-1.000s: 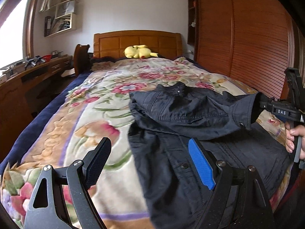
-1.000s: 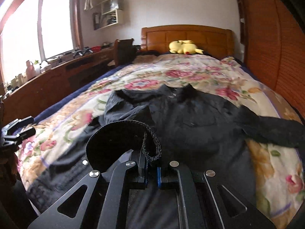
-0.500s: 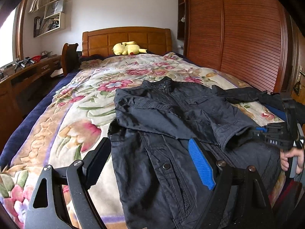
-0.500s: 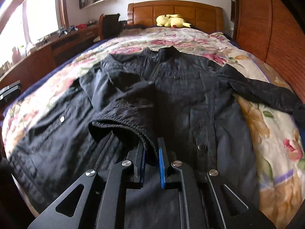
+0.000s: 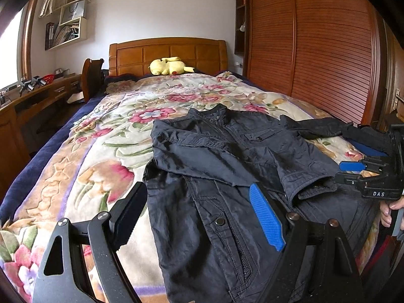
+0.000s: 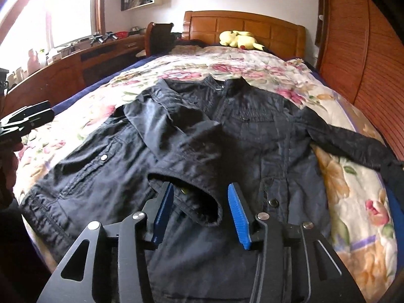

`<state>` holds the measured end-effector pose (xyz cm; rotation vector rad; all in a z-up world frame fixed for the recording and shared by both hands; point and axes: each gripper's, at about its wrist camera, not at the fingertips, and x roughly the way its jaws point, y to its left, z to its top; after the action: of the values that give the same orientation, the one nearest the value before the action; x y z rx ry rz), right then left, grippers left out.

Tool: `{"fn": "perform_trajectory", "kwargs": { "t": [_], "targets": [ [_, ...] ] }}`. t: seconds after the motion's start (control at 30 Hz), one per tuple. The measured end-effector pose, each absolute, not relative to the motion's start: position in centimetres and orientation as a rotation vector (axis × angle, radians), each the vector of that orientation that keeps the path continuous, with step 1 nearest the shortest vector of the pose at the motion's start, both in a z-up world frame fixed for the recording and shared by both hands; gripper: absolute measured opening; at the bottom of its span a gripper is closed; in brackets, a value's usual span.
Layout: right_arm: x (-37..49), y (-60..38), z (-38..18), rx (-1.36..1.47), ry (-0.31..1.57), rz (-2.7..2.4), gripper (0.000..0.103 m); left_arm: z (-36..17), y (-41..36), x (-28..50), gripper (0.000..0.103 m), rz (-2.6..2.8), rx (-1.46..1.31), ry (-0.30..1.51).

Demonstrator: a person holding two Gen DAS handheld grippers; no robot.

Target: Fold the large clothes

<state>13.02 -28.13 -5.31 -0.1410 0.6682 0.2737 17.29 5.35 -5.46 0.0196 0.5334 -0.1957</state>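
Observation:
A dark jacket [image 5: 227, 176] lies front-up on the floral bedspread [image 5: 101, 156], collar toward the headboard. One sleeve is folded across its chest, and the cuff [image 6: 192, 181] rests on the jacket front. My right gripper [image 6: 202, 214] has its jaws opening. The cuff lies loose between the blue pads [image 6: 238, 217], which do not press on it. The left wrist view shows the right gripper [image 5: 358, 157] beside that cuff [image 5: 315, 189]. The other sleeve [image 6: 353, 141] trails out to the right. My left gripper [image 5: 199, 214] hovers open over the jacket's lower left part, holding nothing.
A yellow plush toy [image 5: 168, 66] lies by the wooden headboard [image 5: 169, 50]. A slatted wardrobe [image 5: 315, 50] runs along the bed's right side. A desk [image 5: 38, 96] and a chair [image 5: 92, 75] stand on the left. A hand [image 5: 388, 209] holds the right gripper's handle.
The right gripper carried the sleeve cuff across the jacket, set it down on the front and opened its jaws off it. The left gripper stayed open and nearly still.

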Motion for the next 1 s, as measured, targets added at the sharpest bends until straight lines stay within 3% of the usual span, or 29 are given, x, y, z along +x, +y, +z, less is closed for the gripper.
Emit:
{"fn": "perform_trajectory", "kwargs": {
  "t": [0.5,1.0],
  "targets": [
    [17.5,-24.4,-7.1,-0.166,0.736,0.358,0.050,-5.5,5.4,17.3,0.084,-0.195,0.019,0.533],
    [22.8,-24.0,-11.4,-0.369,0.841,0.253,0.051,-5.4,5.2,17.3,0.084,-0.197,0.025,0.533]
  ]
}}
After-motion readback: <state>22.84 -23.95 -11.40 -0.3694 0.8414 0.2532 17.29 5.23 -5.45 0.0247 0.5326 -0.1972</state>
